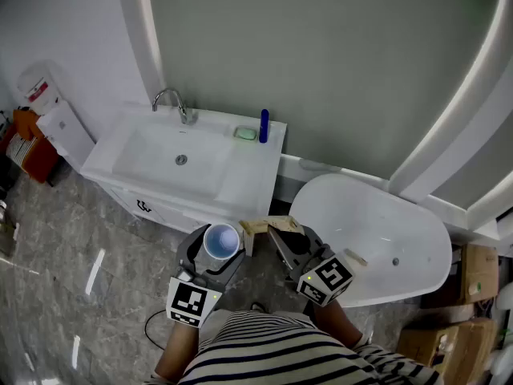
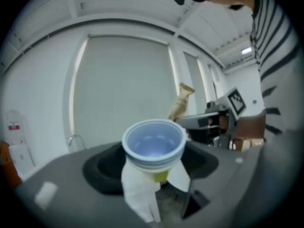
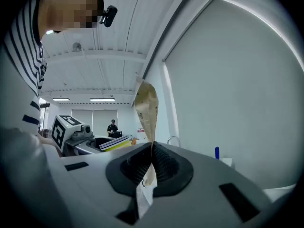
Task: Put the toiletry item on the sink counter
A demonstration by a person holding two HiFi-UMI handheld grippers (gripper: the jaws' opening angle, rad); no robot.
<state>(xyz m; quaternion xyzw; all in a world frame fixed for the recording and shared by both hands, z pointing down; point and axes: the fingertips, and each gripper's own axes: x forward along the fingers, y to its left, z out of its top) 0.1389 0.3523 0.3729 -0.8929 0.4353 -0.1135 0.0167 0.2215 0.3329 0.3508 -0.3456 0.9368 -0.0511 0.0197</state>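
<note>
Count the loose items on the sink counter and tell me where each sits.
2. A blue bottle stands near the sink counter's back right corner. A pale green block lies just left of it. Smaller things may escape this view.

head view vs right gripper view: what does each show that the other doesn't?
Head view only: the basin, green soap on the counter, and boxes at the right.
Right gripper view only: a close look at how the right gripper pinches the packet, jaws shut on it, plus ceiling lights and a distant person.
Both: faucet, blue bottle, the packet and the left gripper.
</note>
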